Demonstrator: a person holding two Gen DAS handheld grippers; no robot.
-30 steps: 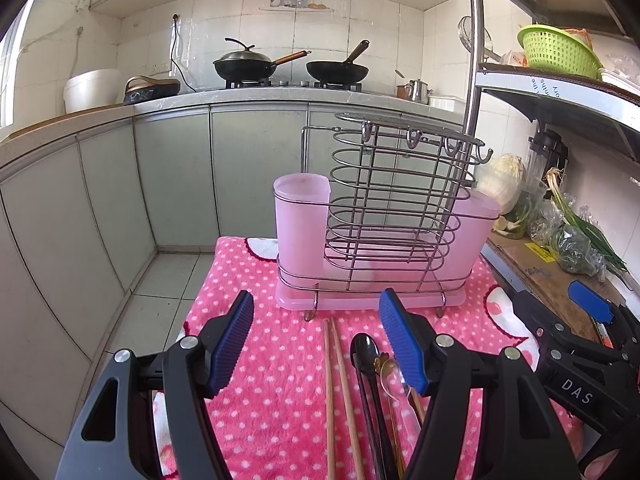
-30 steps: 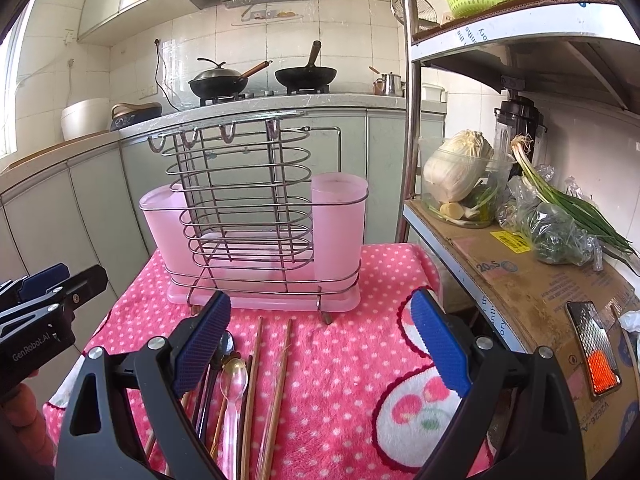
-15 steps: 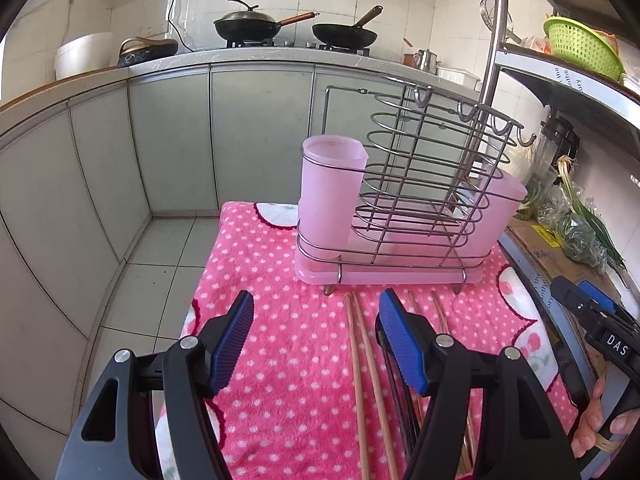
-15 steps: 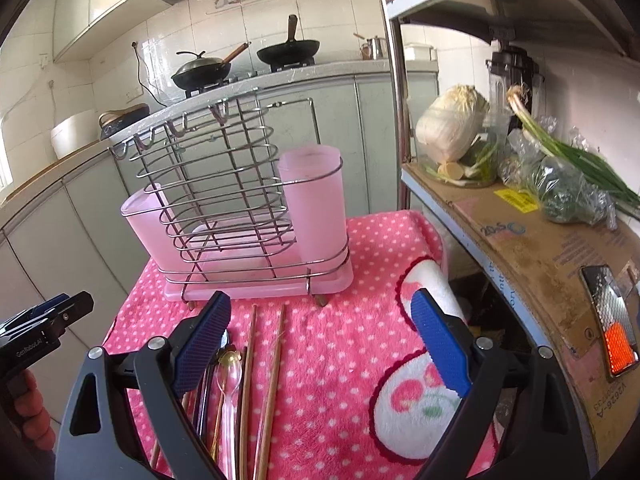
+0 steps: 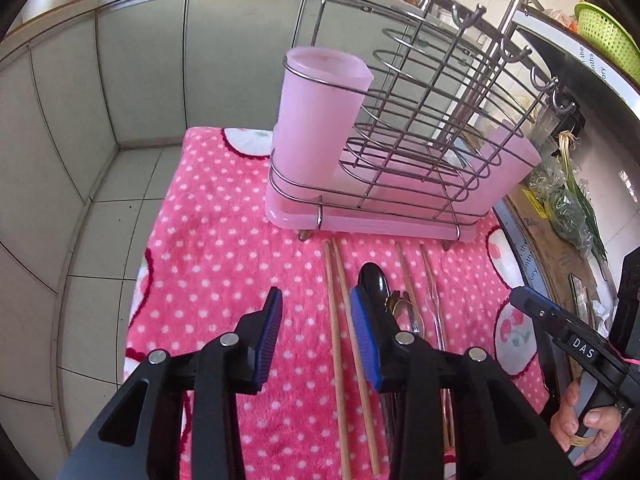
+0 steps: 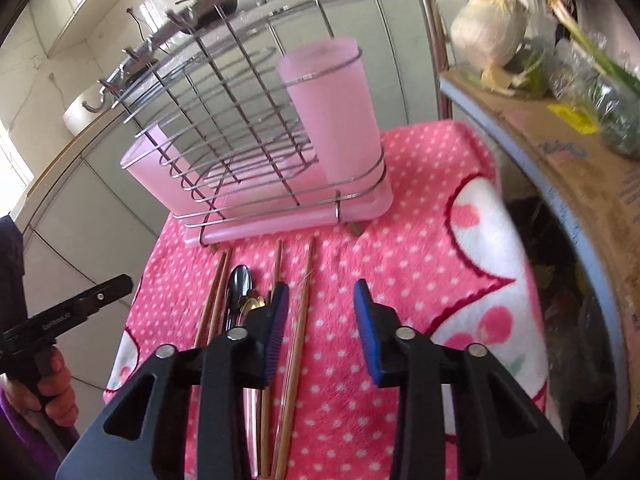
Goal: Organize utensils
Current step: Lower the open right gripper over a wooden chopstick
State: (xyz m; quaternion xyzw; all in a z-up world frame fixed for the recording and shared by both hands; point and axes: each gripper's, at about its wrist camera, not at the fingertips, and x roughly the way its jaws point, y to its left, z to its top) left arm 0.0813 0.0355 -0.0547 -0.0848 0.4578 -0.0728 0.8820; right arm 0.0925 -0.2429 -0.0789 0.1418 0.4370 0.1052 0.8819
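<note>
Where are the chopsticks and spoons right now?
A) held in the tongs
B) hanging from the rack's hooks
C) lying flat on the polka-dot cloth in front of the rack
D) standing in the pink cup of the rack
C: the chopsticks and the black spoon lie flat on the pink polka-dot cloth, in front of the wire rack; no cup visibly holds any and no pads touch them.

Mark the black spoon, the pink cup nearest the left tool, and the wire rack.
black spoon (image 5: 370,280), left wrist view, on its bowl.
pink cup (image 5: 318,120), left wrist view, mid-wall.
wire rack (image 6: 224,120), right wrist view, on its wires.
</note>
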